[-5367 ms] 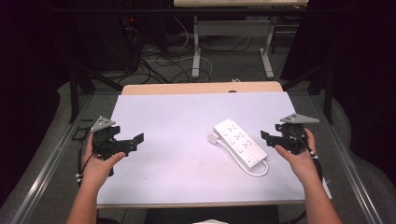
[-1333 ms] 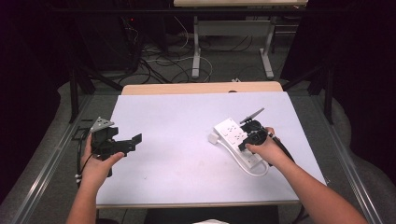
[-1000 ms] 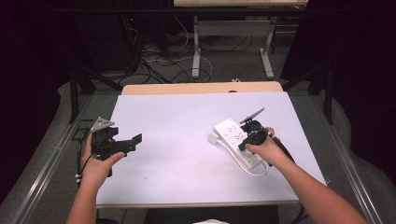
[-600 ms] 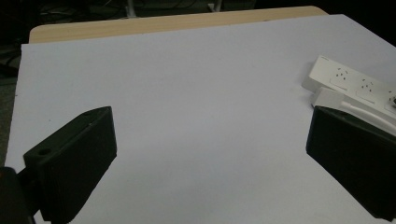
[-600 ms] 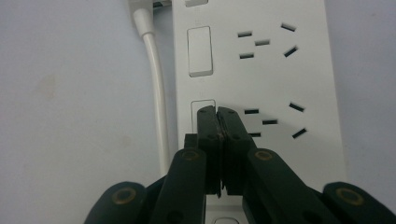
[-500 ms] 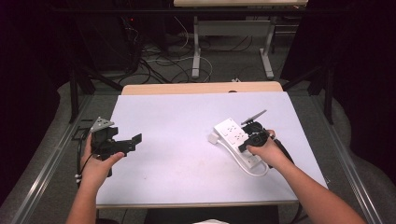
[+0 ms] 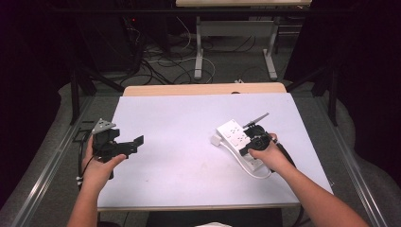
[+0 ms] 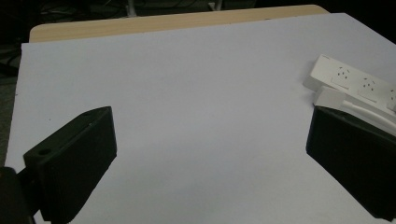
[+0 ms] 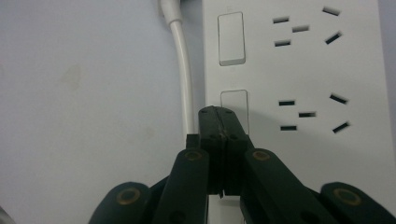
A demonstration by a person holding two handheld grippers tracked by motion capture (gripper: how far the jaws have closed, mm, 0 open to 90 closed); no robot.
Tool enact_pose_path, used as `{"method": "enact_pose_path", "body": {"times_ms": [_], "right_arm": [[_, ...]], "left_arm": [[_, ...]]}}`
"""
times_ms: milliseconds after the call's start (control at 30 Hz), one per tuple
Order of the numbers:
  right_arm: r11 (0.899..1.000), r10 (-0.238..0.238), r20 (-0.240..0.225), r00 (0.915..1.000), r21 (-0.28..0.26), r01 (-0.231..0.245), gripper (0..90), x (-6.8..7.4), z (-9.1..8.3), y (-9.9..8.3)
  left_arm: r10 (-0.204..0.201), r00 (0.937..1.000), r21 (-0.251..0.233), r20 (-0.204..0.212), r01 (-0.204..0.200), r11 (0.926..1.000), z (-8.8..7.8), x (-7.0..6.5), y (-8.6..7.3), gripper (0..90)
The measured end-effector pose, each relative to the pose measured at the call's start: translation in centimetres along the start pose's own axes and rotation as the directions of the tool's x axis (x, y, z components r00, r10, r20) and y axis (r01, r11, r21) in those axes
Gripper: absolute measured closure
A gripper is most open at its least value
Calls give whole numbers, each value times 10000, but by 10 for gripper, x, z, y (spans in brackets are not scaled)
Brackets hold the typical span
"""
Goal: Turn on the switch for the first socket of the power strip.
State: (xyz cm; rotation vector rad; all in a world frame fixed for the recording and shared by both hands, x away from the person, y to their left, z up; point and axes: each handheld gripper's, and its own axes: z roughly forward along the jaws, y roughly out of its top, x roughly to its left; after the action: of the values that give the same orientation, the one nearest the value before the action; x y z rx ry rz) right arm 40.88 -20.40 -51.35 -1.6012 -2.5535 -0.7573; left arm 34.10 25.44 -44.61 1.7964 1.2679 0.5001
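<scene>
High view: my left gripper (image 7: 131, 144) sits at the left edge of the white table (image 7: 189, 142), held off the surface, jaws spread wide with nothing between them. Left gripper view confirms: bare tabletop between the two black jaws, white power strip (image 8: 355, 86) far off at the right. Moving right in the high view, the power strip (image 7: 235, 133) lies angled on the right half of the table, its white cable (image 7: 243, 165) looping along its near side. My right gripper (image 7: 249, 142) is down on the strip. Right gripper view: jaws pressed fully together, nothing clamped, tips over the strip's rocker switch (image 9: 233, 105), beside the cable (image 9: 184, 79). Contact with the switch: cannot tell for sure.
</scene>
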Motion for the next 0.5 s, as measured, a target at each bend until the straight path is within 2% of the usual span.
{"method": "enact_pose_path", "body": {"times_ms": [100,267,467,500], "right_arm": [[9998,-99,84,9999,152,98,900,-1,-1,0],[10000,-18,-23,10000,32,18,900,0,0,0],[9999,-67,5,10000,133,67,894,-1,-1,1],[9999,84,-53,10000,132,-83,886,1,-1,0]], "left_arm": [[42,10000,-39,-3,-42,10000,-1,0,0,18],[40,10000,-15,-38,-40,10000,-2,1,1,18],[-12,10000,-92,-62,11,10000,-2,2,1,18],[-2,10000,-80,-56,1,10000,-2,3,1,18]]}}
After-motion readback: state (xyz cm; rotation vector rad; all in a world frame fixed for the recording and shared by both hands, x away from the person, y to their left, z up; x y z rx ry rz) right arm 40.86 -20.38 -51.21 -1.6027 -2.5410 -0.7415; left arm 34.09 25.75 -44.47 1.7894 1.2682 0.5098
